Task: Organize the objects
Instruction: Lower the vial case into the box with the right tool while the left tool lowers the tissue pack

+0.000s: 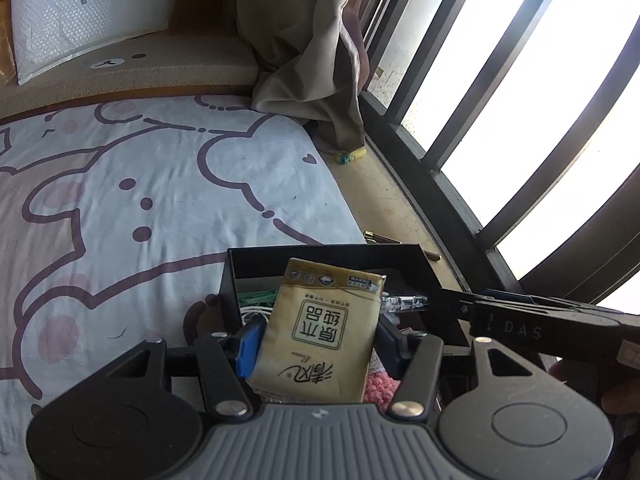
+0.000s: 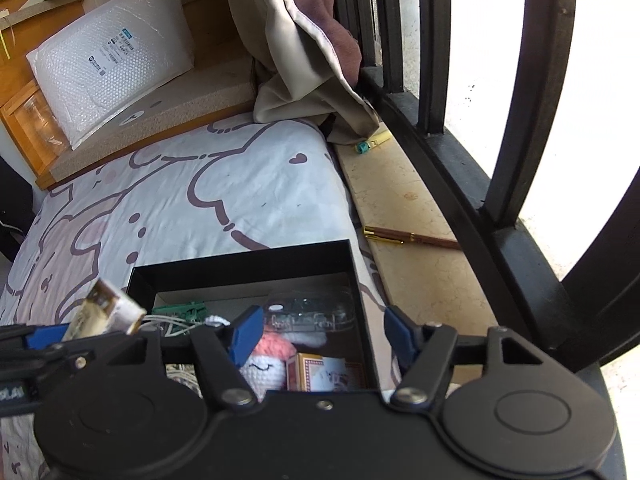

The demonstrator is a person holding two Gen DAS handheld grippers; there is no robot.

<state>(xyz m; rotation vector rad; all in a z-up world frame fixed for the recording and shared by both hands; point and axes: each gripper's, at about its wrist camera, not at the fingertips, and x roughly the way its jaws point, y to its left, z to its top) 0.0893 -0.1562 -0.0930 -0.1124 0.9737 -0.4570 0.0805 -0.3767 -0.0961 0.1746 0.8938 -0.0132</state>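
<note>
Left tool clamped on tissue pack, held above the black box on the bed, presumably for dropping in with the other items. Right tool spread wide, empty, near the box's right wall, probably waiting. Pen lies outside on the sill.

Cartoon-print bed beside bright barred window, beige curtain.

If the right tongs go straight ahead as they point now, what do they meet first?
Probably the clear plastic case inside the black box; the open right tongs aim over it, though depth is unclear.
</note>
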